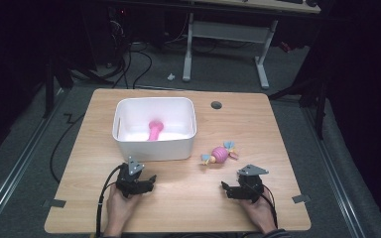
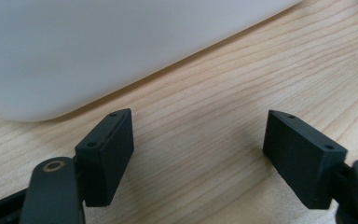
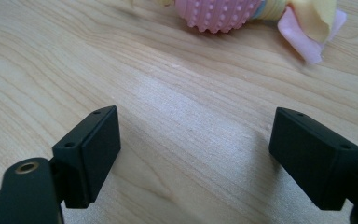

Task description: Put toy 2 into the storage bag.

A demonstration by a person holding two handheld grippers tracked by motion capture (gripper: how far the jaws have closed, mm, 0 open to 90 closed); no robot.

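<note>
At the lower left of the high view, the left tool (image 1: 149, 179) rests low over the table (image 1: 258, 129), jaws wide with only bare wood between them; in the left gripper view the white bin (image 2: 121, 42) fills the upper left, just ahead of it. Inside the bin (image 1: 154, 126), at the centre of the high view, a pink toy (image 1: 155, 130) already lies. Right of the bin, a pink studded ball toy (image 1: 220, 154) with yellow and pale tails lies on the wood. At the lower right the right tool (image 1: 226, 187) stands near it, jaws wide and empty. The toy (image 3: 223, 14) sits at the top edge of the right gripper view. The likely step is picking it up: move forward, straddle the round body rather than the floppy tails, then close. Nothing lies between the tool and the toy, and the bin's high wall must be cleared when carrying it over.
</note>
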